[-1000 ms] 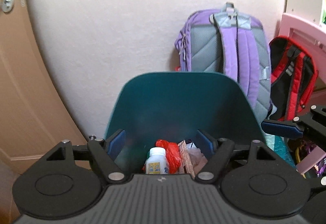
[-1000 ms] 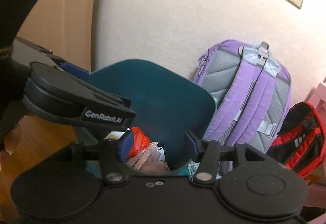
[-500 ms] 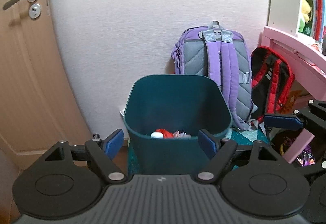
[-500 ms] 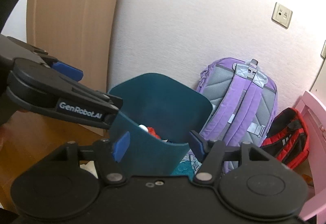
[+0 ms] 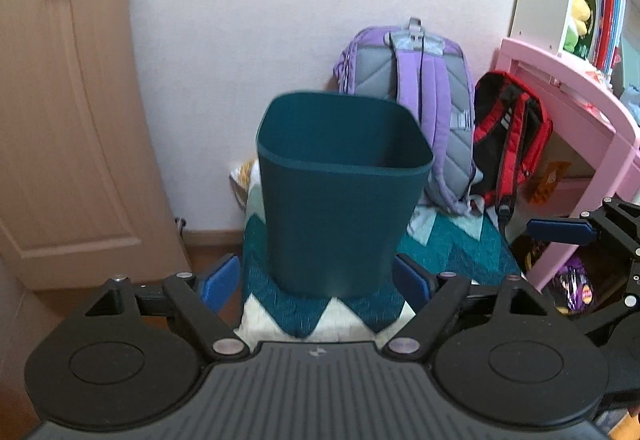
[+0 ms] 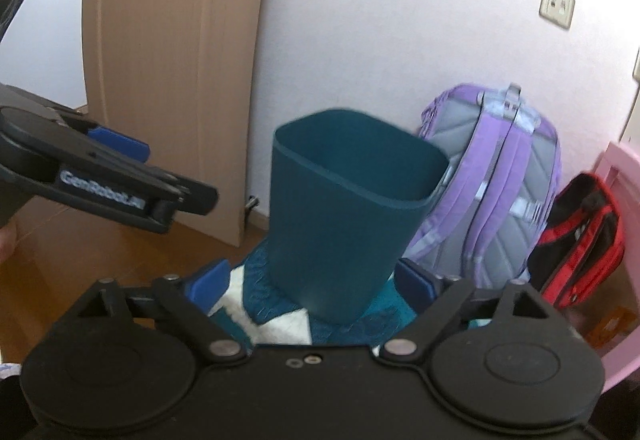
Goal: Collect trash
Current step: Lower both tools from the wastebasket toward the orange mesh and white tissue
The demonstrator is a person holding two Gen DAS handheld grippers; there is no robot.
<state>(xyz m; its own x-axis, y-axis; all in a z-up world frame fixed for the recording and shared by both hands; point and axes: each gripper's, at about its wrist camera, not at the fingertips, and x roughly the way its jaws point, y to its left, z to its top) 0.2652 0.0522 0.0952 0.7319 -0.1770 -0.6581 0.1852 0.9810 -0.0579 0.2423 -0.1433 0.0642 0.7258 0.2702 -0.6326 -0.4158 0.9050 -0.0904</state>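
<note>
A dark teal waste bin [image 5: 340, 200] stands upright on a rug by the wall, and it also shows in the right wrist view [image 6: 344, 224]. From this low angle its contents are hidden. My left gripper [image 5: 317, 282] sits back from the bin, its jaws opening and empty. My right gripper [image 6: 312, 280] is likewise back from the bin, jaws opening wide with nothing between them. One blue-padded finger of the right gripper [image 5: 560, 230] reaches in from the right edge. The left gripper's finger [image 6: 116, 148] shows at the left of the right wrist view.
A purple and grey backpack [image 5: 416, 92] leans on the wall behind the bin, with a red and black backpack [image 5: 512, 136] beside it. A pink desk [image 5: 572, 88] and a shelf are at the right. A wooden door [image 5: 68, 112] is at the left. The teal and white rug [image 5: 316, 316] lies under the bin.
Both grippers have drawn back from over the bin, so the trash inside has dropped out of sight. The right gripper's jaws have spread wider.
</note>
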